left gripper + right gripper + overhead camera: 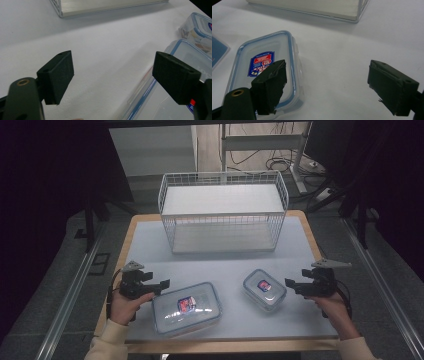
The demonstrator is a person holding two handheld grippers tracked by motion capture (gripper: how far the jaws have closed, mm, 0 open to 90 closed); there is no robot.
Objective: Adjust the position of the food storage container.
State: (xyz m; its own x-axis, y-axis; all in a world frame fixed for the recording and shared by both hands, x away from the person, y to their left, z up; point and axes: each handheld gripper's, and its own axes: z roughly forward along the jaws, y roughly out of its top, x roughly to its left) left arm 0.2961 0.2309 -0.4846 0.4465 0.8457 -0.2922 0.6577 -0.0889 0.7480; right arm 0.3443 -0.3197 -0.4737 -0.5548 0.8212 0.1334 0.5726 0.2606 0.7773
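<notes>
Two clear plastic boxes with blue-rimmed lids lie on the white table. The large box (pixel 186 308) (pixel 160 100) sits front centre, the small box (pixel 264 289) (pixel 265 67) to its right. My left gripper (pixel 161 285) (pixel 113 77) is open just left of the large box, its right jaw over the box's lid edge, nothing between the jaws. At the right side of the small box my right gripper (pixel 290 284) (pixel 325 86) stands open, its left jaw above the lid. The small box (pixel 198 28) also shows far right in the left gripper view.
A white wire basket (pixel 223 212) (pixel 100 6) (pixel 312 7) stands at the back of the table, its open side facing me. The table's wooden edge (pixel 225 346) runs along the front. Bare table surface (pixel 200 262) lies between the basket and the boxes.
</notes>
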